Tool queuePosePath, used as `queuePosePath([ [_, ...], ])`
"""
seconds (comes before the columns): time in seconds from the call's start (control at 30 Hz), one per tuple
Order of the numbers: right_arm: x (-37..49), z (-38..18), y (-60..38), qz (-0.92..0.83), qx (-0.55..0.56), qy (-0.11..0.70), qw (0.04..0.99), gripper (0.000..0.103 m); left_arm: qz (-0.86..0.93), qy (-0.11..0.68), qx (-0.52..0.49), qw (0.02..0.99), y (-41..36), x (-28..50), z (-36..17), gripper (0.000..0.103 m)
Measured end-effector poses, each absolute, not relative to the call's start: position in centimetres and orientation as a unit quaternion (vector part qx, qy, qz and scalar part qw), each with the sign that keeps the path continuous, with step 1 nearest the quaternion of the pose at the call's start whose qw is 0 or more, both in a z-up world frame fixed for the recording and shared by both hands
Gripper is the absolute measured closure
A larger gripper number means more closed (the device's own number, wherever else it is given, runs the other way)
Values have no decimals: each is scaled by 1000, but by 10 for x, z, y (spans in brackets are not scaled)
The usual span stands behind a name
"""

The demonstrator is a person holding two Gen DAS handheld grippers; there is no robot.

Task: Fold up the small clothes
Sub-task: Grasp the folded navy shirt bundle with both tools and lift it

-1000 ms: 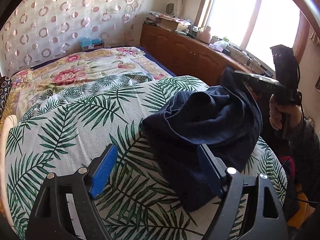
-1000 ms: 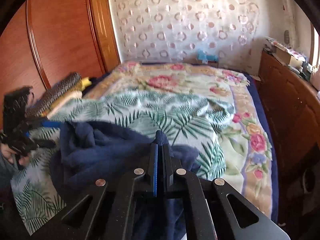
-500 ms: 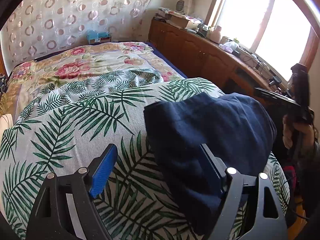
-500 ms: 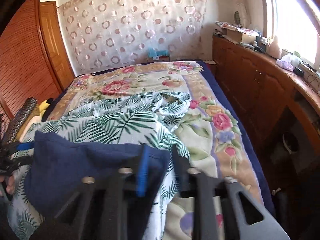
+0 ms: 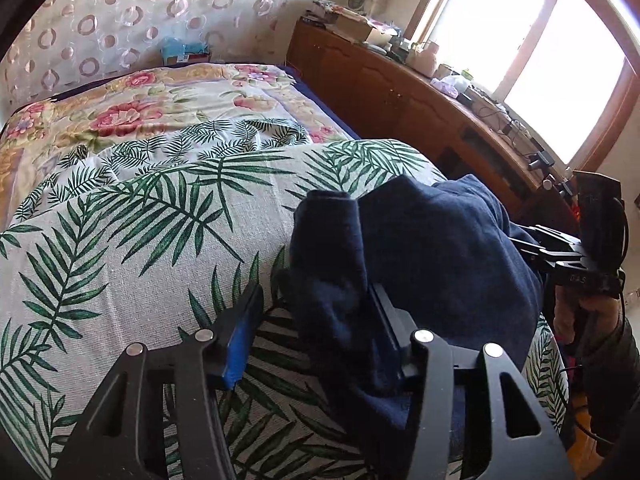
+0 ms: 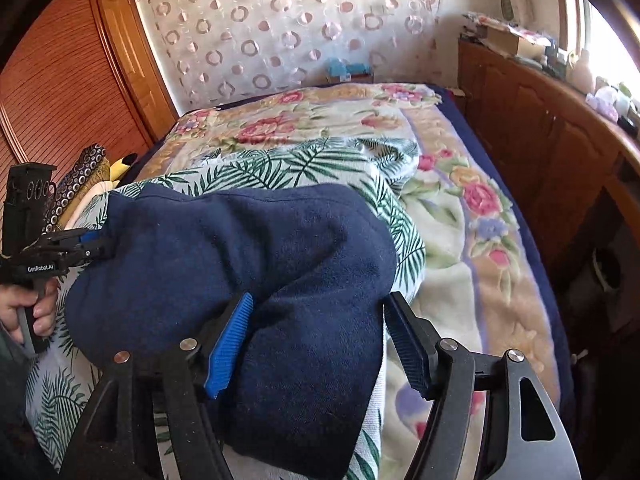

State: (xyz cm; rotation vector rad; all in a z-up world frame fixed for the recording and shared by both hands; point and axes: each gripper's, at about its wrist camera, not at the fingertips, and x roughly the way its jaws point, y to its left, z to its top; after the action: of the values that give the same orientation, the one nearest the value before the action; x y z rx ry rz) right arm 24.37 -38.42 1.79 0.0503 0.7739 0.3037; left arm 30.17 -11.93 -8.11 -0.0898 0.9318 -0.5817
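Note:
A dark navy garment lies bunched on the palm-leaf sheet near the bed's front edge; it also shows in the right wrist view. My left gripper is open, its jaws astride a raised fold at the garment's left corner. My right gripper is open, its jaws astride the garment's right corner that hangs over the bed edge. The other gripper shows at the far side of the cloth in each view.
A floral blanket covers the far and right side of the bed. A wooden sideboard with clutter runs under the window on the right. Pillows and a wooden wardrobe stand on the left.
My right gripper let go of the garment and opened wide; the lifted cloth dropped onto the bed. My left gripper moved onto the garment's left corner, jaws narrower than before.

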Motion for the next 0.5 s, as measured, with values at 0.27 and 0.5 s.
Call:
queuePosePath([
  [0.27,257,14,-387,189,46,390,900,44,-294,444,-46,845,-125,298,-82,64],
  [0.5,261,8,-388,236,49,395,886,79,-302,449,-71,838,-120,302,-79,86],
])
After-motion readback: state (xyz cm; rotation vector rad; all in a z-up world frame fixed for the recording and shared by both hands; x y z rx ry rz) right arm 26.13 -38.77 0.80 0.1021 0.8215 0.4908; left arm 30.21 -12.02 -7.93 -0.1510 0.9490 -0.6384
